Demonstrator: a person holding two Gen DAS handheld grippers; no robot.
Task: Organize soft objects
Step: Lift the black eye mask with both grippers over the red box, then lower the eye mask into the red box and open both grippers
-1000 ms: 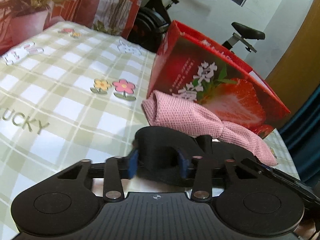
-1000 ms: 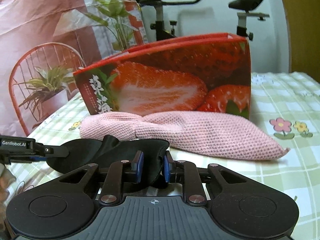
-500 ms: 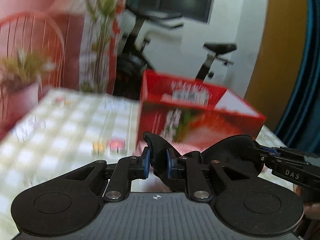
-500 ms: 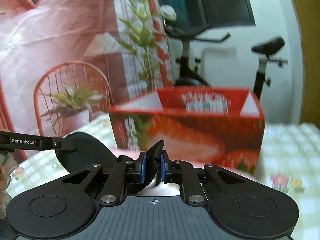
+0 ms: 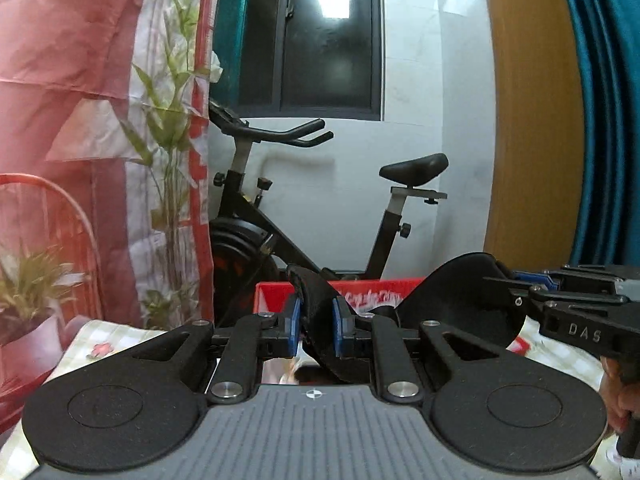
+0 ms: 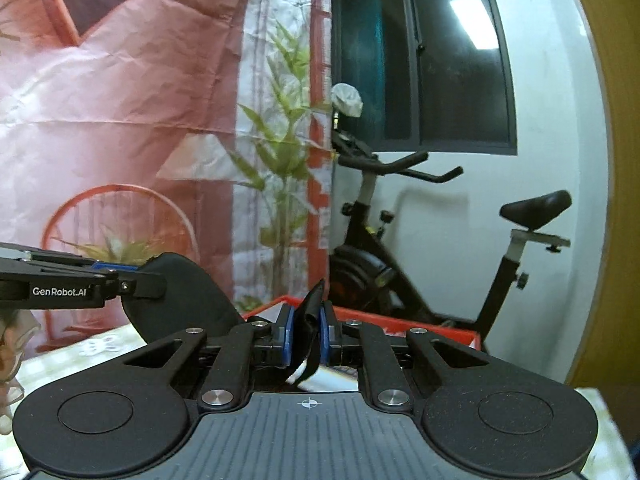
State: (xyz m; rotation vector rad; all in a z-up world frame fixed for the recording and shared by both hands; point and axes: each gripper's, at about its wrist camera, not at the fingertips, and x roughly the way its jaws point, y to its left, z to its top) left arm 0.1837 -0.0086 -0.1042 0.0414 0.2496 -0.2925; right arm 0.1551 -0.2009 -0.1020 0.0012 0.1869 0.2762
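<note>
2 handheld grippers hold 1 soft black item, which looks like a padded eye mask point(image 5: 452, 300), raised in the air between them. In the left wrist view, the left gripper point(image 5: 315, 326) is clenched on 1 end of the mask, a fold of black fabric squeezed upright between its blue-padded fingers point(image 5: 294, 326). From there the mask runs to the right, where its other rounded lobe ends in the right gripper point(image 5: 532, 280), which reaches in from the right edge of that view. In the right wrist view, the right gripper is likewise clamped on a narrow upright fold of the fabric, and the left gripper enters from the left edge, gripping the far lobe. The mask's long axis therefore runs left to right between the 2 pairs of fingers, with a slack dip in the middle, and neither hand is nearer to it than the other, since each holds an end. A person's hand point(image 5: 618, 396) shows at the right edge of the left view, wrapped around the right gripper's handle. Just beyond and below the fingers stands a red box point(image 5: 384, 292) with its top open; only its upper rim shows in both views, sitting on a table point(image 5: 112, 340) covered with a green checked cloth. Judging by this layout, the coming move turns on the box lying ahead of and lower than the mask, so both ends would have to travel forward and down together. Behind the box stand an exercise bike point(image 5: 280, 208), a tall leafy plant point(image 5: 172, 128) and a dark window point(image 5: 332, 36).
</note>
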